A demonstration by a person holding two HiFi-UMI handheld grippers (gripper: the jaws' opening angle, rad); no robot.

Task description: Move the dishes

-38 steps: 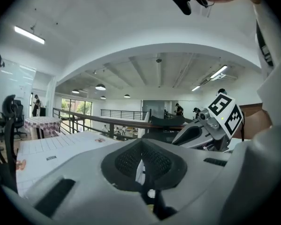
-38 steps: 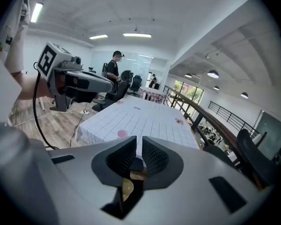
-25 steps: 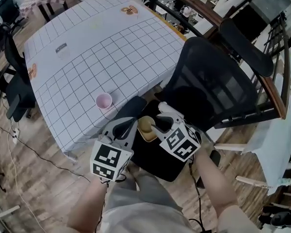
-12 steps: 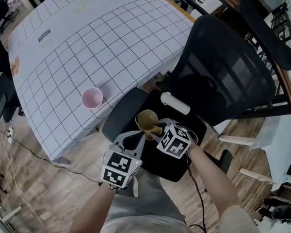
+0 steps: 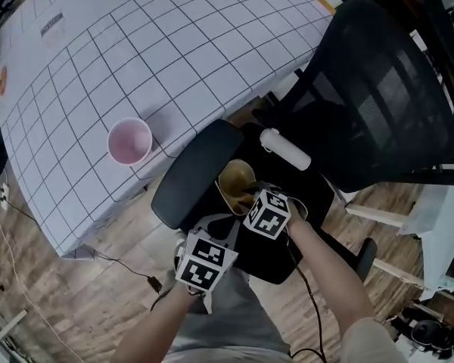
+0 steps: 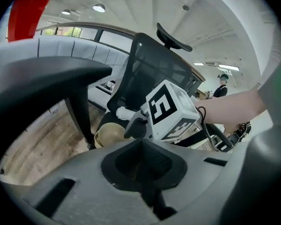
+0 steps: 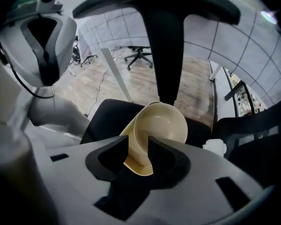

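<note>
1. 2 large things crowd the space: a table (image 5: 174,51) under a white grid cloth and a black office chair (image 5: 378,89) beside it. The chair's armrest (image 5: 191,176) lies just left of the grippers.
2. 1 white cylinder (image 5: 285,149) lies on the chair seat, near the bowl.
3. 1 pink cup (image 5: 129,141) stands upright near the table edge, with nothing seen inside.
4. The right gripper (image 5: 246,200) is clamped on the rim of a tan bowl (image 5: 234,181), which is tilted over the seat and has nothing in it.
5. The left gripper (image 5: 216,229), just beside the right one, has its jaws together on nothing.
6. Only the right gripper view shows the rim between the jaws. Only the left gripper view shows ceiling lights.
</note>
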